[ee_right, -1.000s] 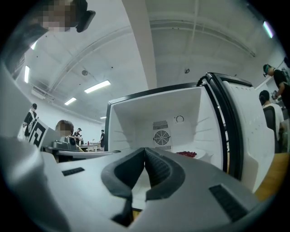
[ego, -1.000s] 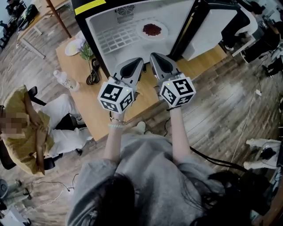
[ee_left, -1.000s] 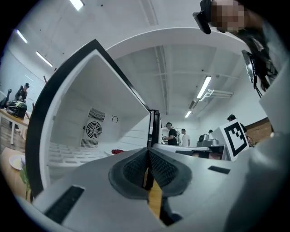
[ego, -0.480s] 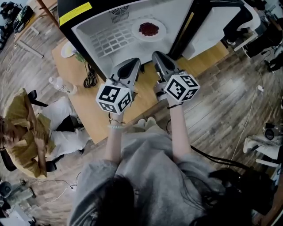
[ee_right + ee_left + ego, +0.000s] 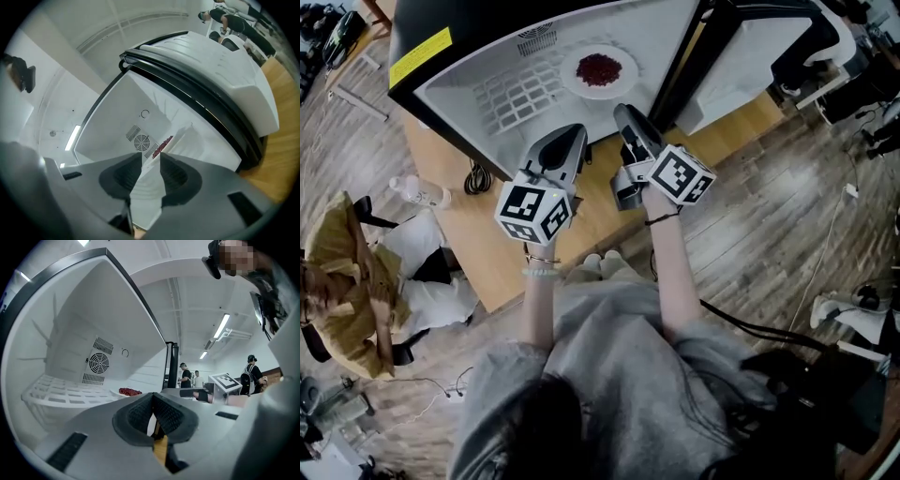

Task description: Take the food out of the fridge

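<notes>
Right tool (image 5: 151, 158), jaws opening empty, faces fridge (image 5: 675, 42); yellow label (image 5: 420, 56) unreadable.

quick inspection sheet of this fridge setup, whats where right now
surface: wooden table carrying the open fridge; its door is swung out to the right
job's things: plate of red food on the white shelf inside, untouched
clutter: plastic bottle lying on the table left of the fridge
grippers: left gripper shut, empty; right gripper jaws opening, nothing between them; both in front of the fridge opening
cables: black coil on the table by the fridge; black cable across the floor on the right
surroundings: wood floor, seated person at left, people standing in the background
</notes>
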`<action>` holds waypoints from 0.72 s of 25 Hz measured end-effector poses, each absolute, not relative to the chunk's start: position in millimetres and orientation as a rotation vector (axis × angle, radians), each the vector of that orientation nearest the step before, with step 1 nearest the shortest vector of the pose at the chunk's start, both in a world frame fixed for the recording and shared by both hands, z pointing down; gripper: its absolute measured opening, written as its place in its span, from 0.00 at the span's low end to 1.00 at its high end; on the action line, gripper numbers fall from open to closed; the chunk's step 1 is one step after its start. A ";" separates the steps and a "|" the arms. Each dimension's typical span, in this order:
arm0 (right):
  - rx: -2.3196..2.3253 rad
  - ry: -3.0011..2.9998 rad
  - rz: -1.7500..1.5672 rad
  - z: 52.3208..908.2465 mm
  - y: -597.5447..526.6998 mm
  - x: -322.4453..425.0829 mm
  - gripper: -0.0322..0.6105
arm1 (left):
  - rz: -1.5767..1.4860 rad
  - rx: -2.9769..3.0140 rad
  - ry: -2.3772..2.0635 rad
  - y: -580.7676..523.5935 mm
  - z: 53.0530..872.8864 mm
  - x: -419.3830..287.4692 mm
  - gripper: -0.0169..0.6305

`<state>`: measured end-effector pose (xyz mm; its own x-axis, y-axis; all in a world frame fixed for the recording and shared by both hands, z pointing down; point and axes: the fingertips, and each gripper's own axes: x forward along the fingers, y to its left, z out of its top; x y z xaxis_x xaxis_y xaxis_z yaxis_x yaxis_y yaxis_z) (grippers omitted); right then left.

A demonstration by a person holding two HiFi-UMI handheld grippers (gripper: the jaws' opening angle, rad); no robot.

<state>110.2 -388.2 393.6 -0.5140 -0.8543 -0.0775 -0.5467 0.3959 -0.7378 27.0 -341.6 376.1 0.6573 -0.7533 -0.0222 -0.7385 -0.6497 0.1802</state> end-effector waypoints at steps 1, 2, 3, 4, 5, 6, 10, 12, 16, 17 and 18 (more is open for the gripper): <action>-1.187 2.187 -0.952 394.9 -391.5 110.3 0.23 | -0.142 2.714 -1.243 -343.6 375.9 26.5 0.04; -1.170 2.160 -0.987 396.3 -394.9 110.2 0.24 | -0.141 2.711 -1.255 -345.6 375.7 26.0 0.04; -1.153 2.133 -1.022 398.1 -398.7 110.1 0.25 | -0.139 2.708 -1.265 -347.8 375.9 25.7 0.04; -1.139 2.108 -1.055 400.5 -402.7 110.2 0.25 | -0.137 2.706 -1.275 -350.3 376.8 25.7 0.04; -1.128 2.086 -1.085 403.5 -406.8 110.5 0.26 | -0.133 2.703 -1.284 -352.9 378.0 25.9 0.04; -1.116 2.064 -1.115 406.5 -410.7 110.8 0.26 | -0.130 2.700 -1.292 -355.5 379.3 25.8 0.04; -1.051 1.978 -1.223 410.6 -421.0 108.1 0.29 | -0.125 2.687 -1.334 -362.0 379.4 21.5 0.04; -1.026 1.952 -1.256 409.2 -423.6 105.6 0.29 | -0.124 2.685 -1.350 -362.6 377.0 19.8 0.04; -0.984 1.933 -1.297 406.0 -426.7 98.9 0.29 | -0.117 2.689 -1.359 -362.9 375.0 18.9 0.04; -0.971 1.923 -1.311 405.5 -426.5 96.6 0.29 | -0.116 2.689 -1.362 -362.4 374.6 17.6 0.04; -0.955 1.906 -1.324 404.7 -425.7 94.2 0.29 | -0.116 2.688 -1.366 -361.4 374.0 15.6 0.04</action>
<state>94.2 -425.7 404.7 -0.5454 -0.8337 -0.0860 -0.2104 0.2355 -0.9488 15.6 -361.4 374.0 0.5886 -0.8083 -0.0122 -0.7988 -0.5839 0.1451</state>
